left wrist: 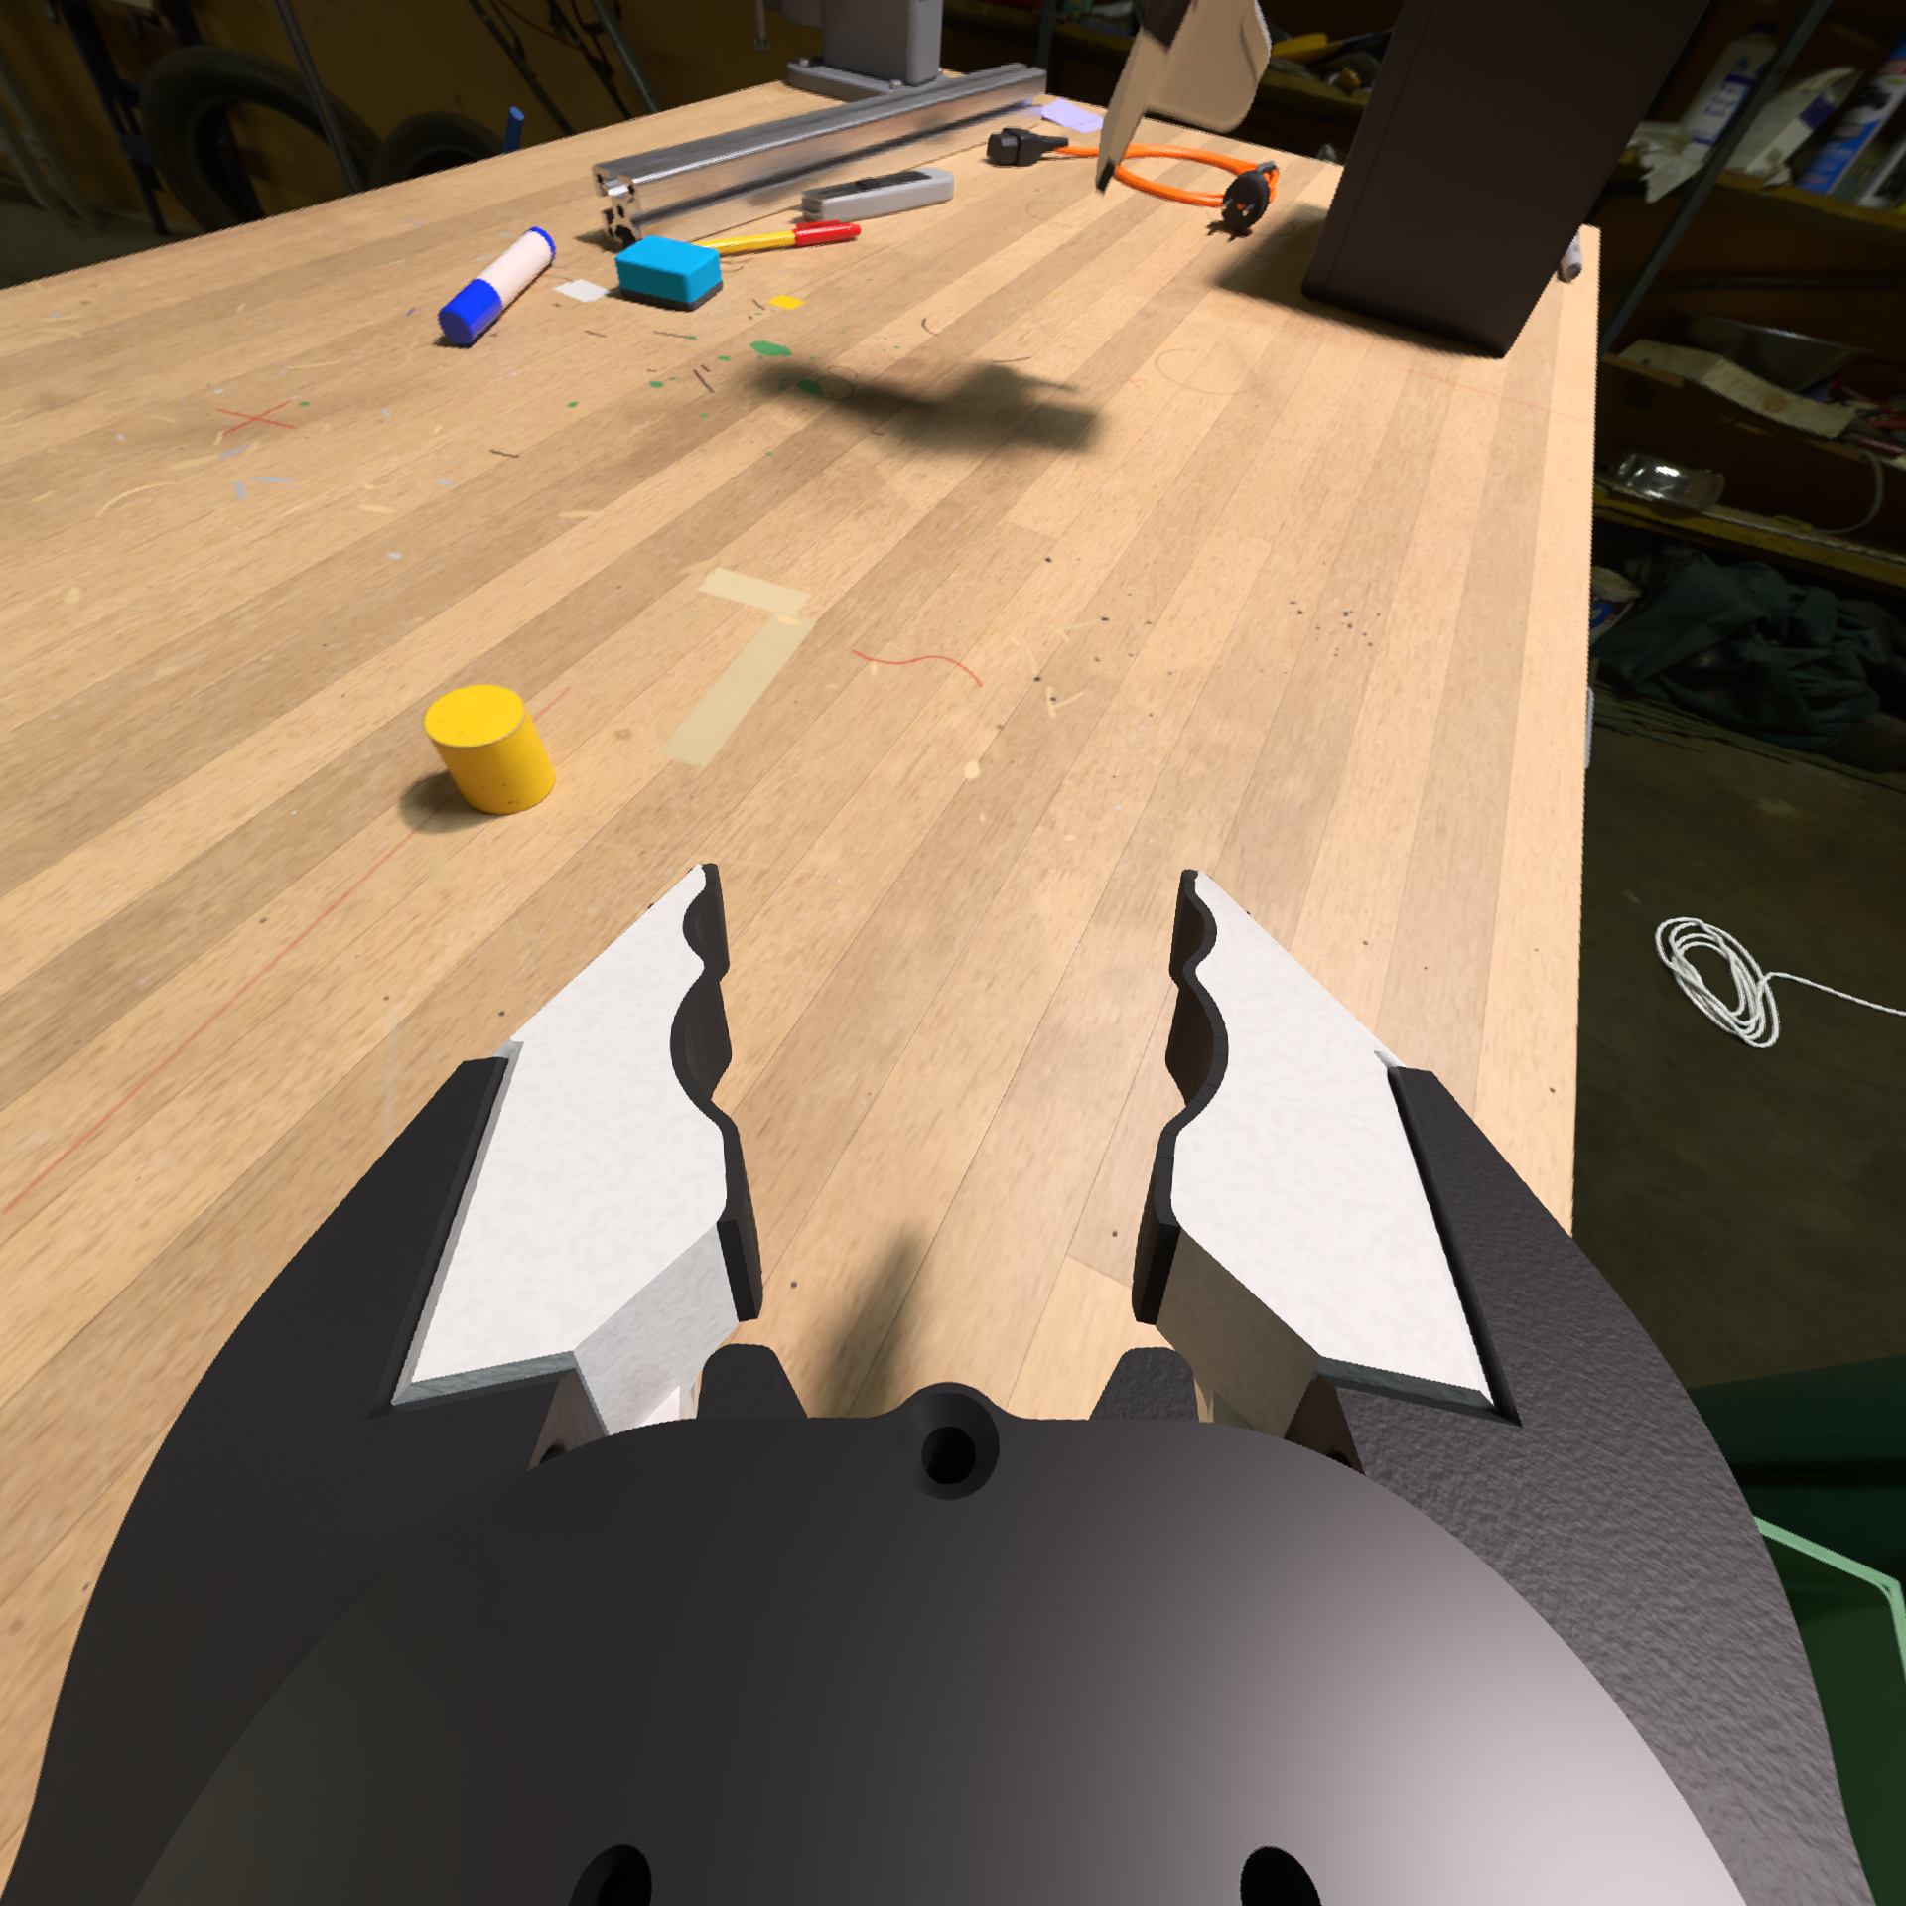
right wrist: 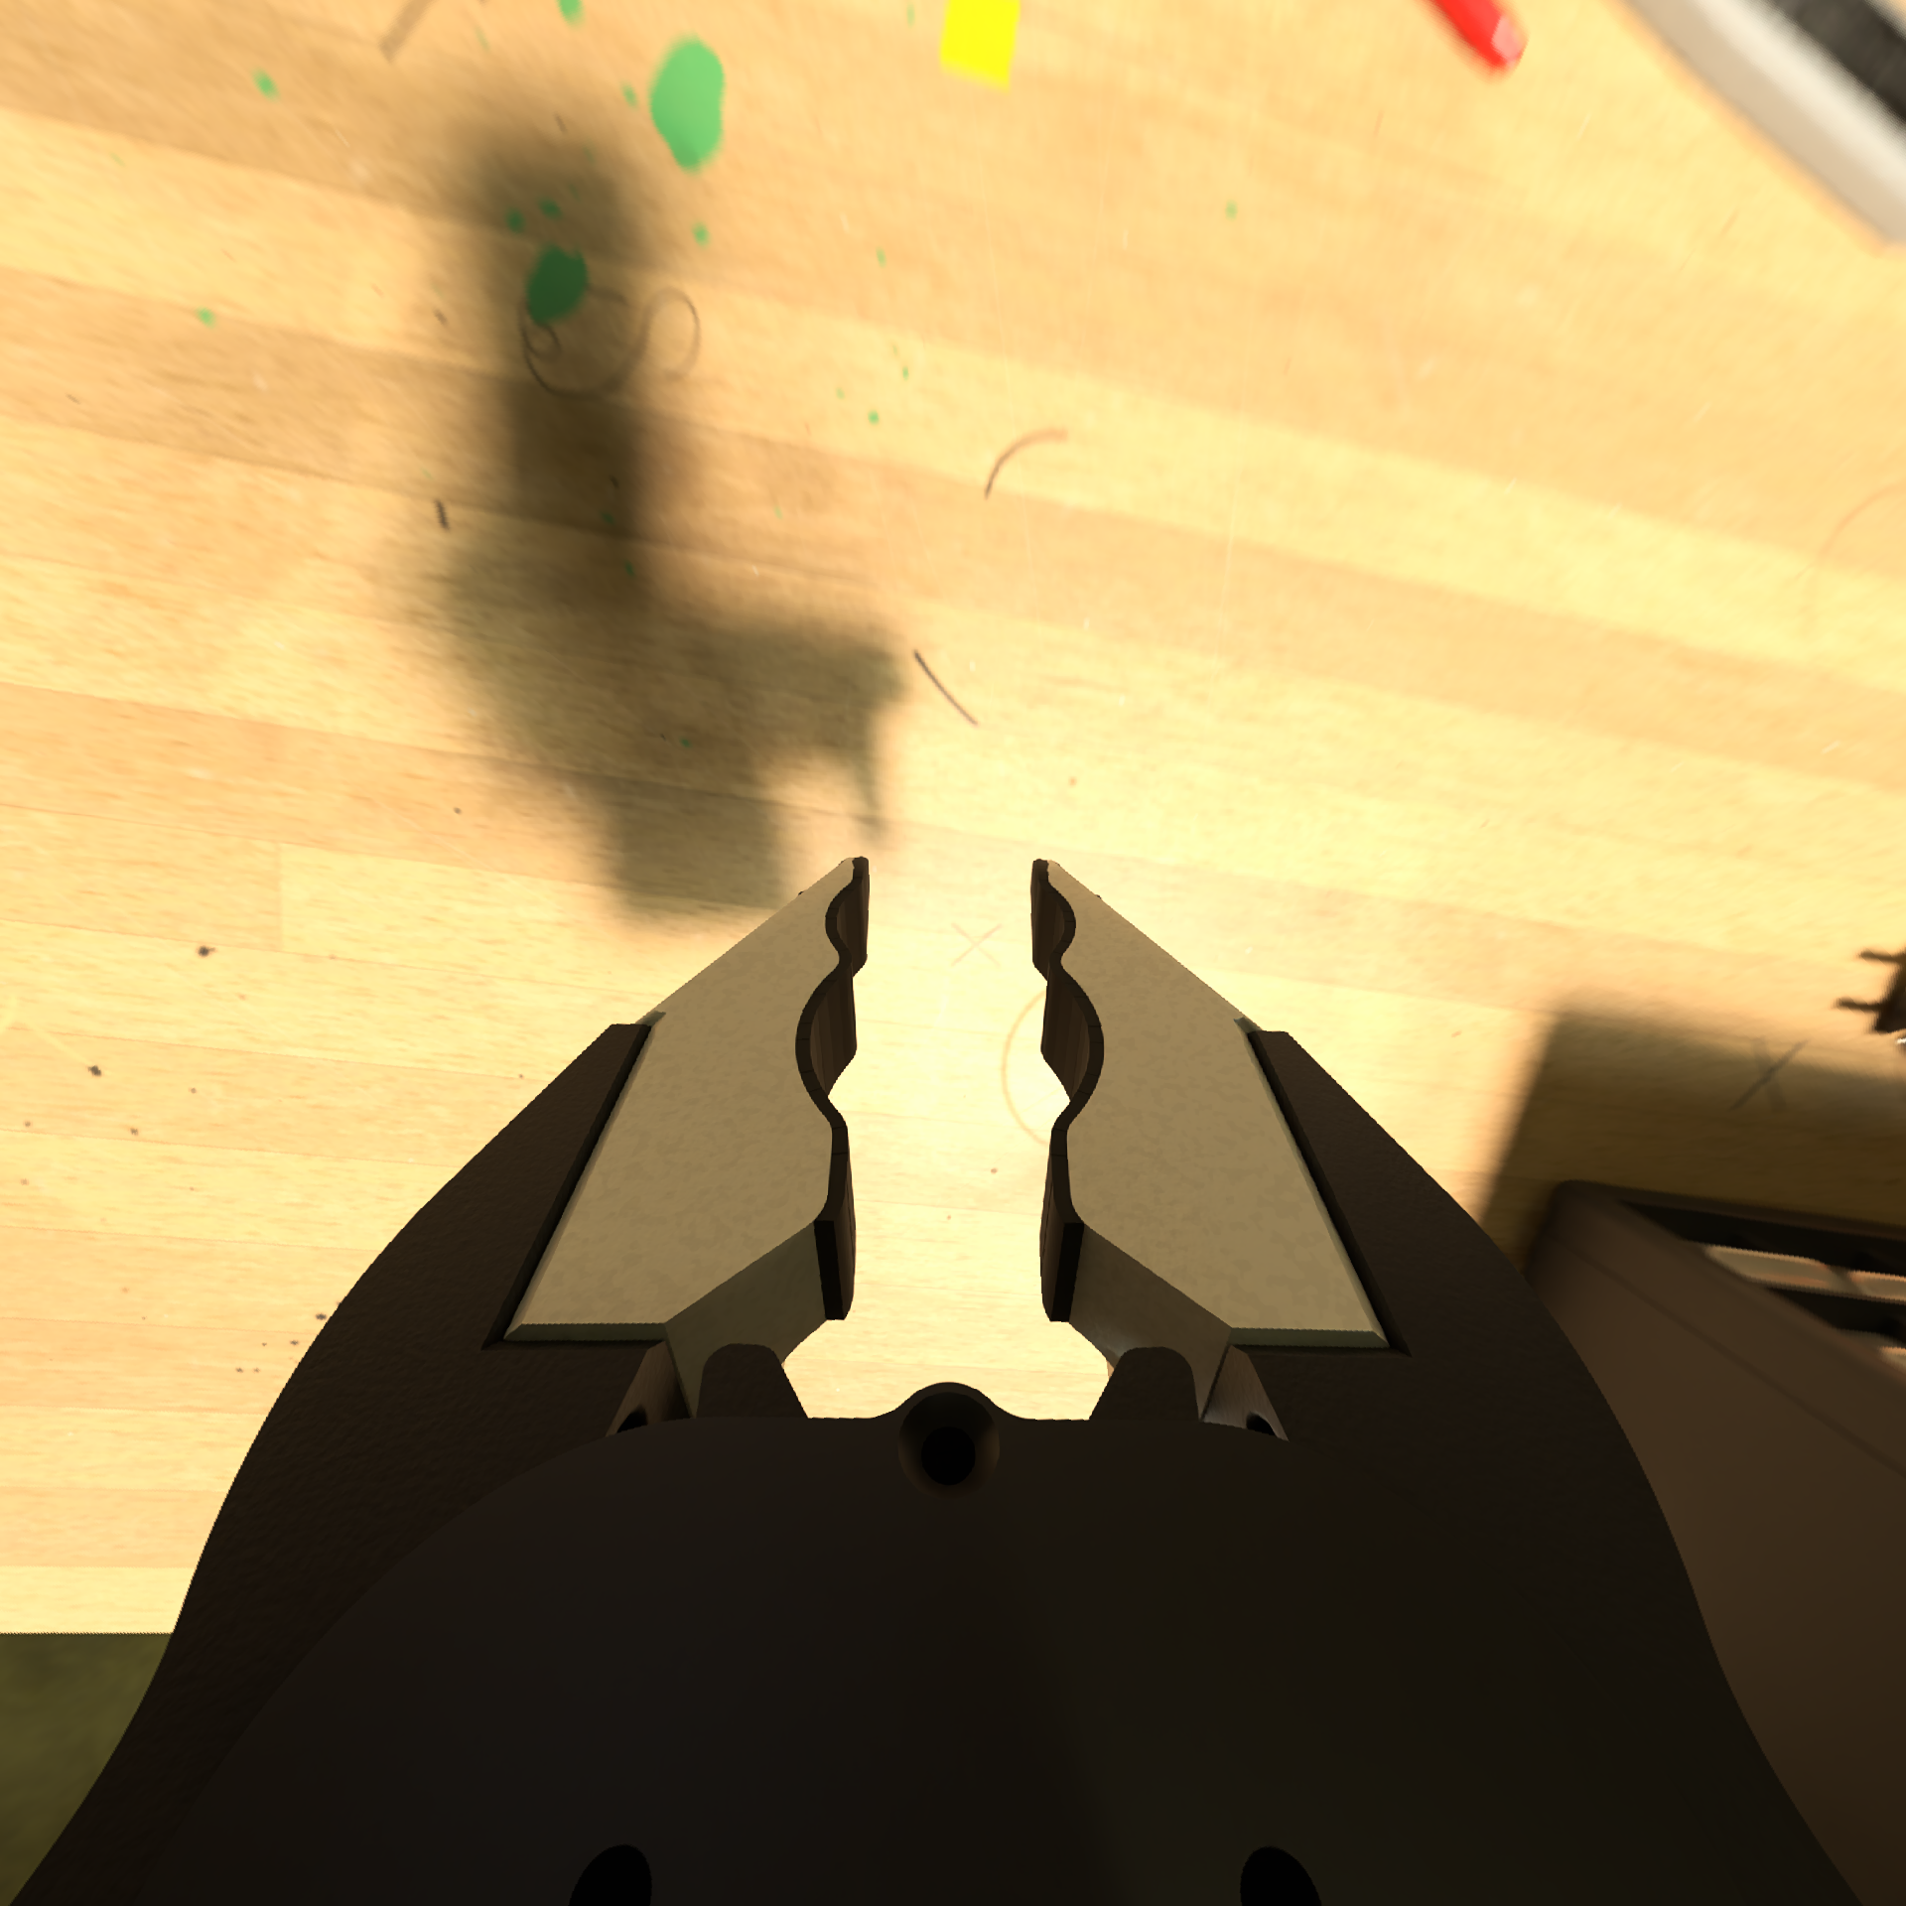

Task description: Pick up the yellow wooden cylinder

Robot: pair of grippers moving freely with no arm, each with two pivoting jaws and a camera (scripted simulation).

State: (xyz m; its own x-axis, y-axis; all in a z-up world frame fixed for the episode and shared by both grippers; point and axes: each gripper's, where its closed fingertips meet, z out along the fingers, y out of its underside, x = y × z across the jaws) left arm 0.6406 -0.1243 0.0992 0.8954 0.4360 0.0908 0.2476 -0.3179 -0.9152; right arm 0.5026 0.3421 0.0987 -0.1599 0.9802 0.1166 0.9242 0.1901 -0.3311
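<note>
A blue-capped marker, teal eraser, aluminium rail and orange cable lie on the wooden bench — far end.

Cut off at the edges

The red marker tip, yellow paper scrap and grey bar run past the right wrist view's top; the far pale tongs are cropped above.

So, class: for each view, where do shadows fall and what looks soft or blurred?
Left wrist view: a broad soft shadow darkens the workbench; the yellow wooden cylinder casts a small one. Right wrist view: the right hand-held gripper is dim, and the green paint blot looks blurred.
</note>
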